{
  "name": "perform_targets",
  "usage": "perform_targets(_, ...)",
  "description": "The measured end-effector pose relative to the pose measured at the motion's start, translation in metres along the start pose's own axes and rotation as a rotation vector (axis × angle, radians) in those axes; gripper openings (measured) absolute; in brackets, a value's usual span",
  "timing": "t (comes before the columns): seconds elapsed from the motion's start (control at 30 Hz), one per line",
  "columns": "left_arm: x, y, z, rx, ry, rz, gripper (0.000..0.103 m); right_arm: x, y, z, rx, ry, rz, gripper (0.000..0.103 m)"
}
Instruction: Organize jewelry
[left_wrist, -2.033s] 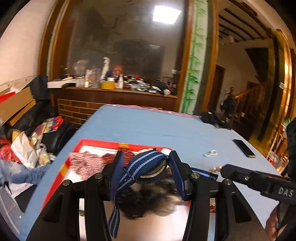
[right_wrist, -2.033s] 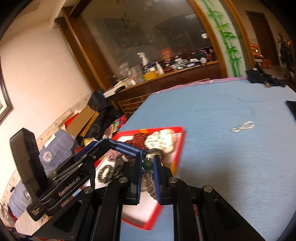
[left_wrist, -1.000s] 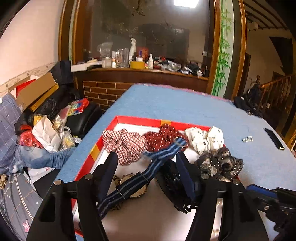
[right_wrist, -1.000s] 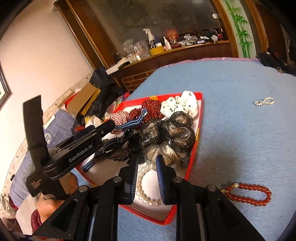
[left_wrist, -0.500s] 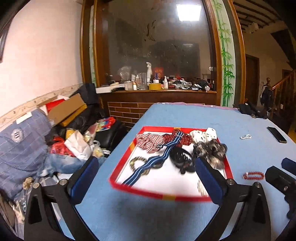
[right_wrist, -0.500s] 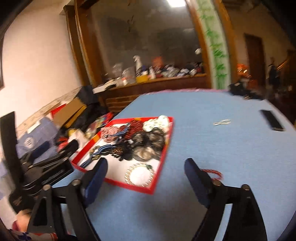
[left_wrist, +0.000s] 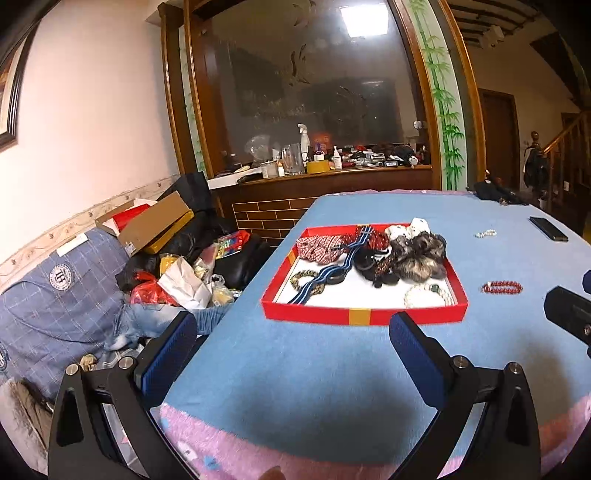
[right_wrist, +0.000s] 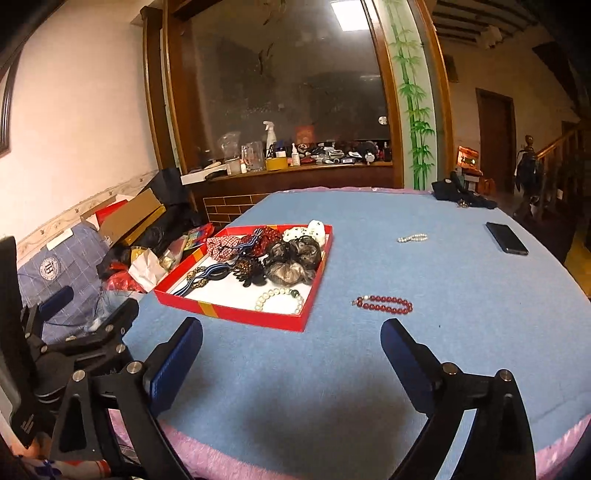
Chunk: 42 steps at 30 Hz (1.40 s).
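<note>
Both tools have just let go of their loads and pulled back from the red tray (left_wrist: 364, 316) toward the near edge of the bench (left_wrist: 332, 376). The left tool (left_wrist: 291, 354), which a moment ago gripped the blue striped strap (left_wrist: 325, 278), now stands with jaws wide apart and nothing between them; the strap lies in the left part of the tray. The right tool (right_wrist: 291, 350) is opening the last bit, also empty, and the white bead bracelet (right_wrist: 279, 297) it carried rests in the tray's near corner beside the dark scrunchies (right_wrist: 293, 260). So two more pieces are filed. Left out on the blue cloth are the red bead bracelet (right_wrist: 384, 303), right of the tray in the right wrist view, and a small pearl chain (right_wrist: 412, 238) farther up, near the phone (right_wrist: 506, 238). The red bracelet looks like the likely next pick.
</note>
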<state>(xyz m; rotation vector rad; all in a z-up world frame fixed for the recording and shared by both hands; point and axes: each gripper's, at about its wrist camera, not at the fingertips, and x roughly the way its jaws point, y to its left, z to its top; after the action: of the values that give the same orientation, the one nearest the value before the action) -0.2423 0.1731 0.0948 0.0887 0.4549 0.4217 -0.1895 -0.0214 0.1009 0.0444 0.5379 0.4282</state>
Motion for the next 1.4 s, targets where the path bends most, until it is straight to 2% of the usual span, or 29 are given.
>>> perform_targets(0.1, -0.01, 0.008, -0.008, -0.016, 0.007, 0.053, 0.103, -0.006, 0.008, -0.005, -0.006, 0.018, 0.007, 0.099)
perform_targets(0.2, -0.008, 0.015, -0.012, -0.035, 0.042, 0.01, 0.103, -0.014, 0.019, -0.009, -0.04, 0.016, 0.001, 0.099)
perform_targets(0.27, -0.006, 0.017, -0.014, -0.042, 0.056, 0.011, 0.103, -0.02, 0.028, -0.011, -0.074, 0.002, -0.01, 0.1)
perform_targets(0.37, -0.005, 0.016, -0.015, -0.03, 0.048, 0.016, 0.103, -0.022, 0.037, -0.012, -0.115, -0.015, -0.022, 0.103)
perform_targets(0.5, -0.005, 0.016, -0.016, -0.034, 0.04, 0.004, 0.103, -0.013, 0.043, -0.015, -0.145, 0.015, -0.015, 0.103)
perform_targets(0.93, 0.008, 0.022, -0.022, -0.06, 0.085, -0.004, 0.103, -0.005, 0.051, -0.024, -0.184, 0.058, -0.033, 0.103)
perform_targets(1.4, 0.015, 0.024, -0.027, -0.065, 0.099, 0.004, 0.103, -0.001, 0.055, -0.023, -0.19, 0.077, -0.034, 0.103)
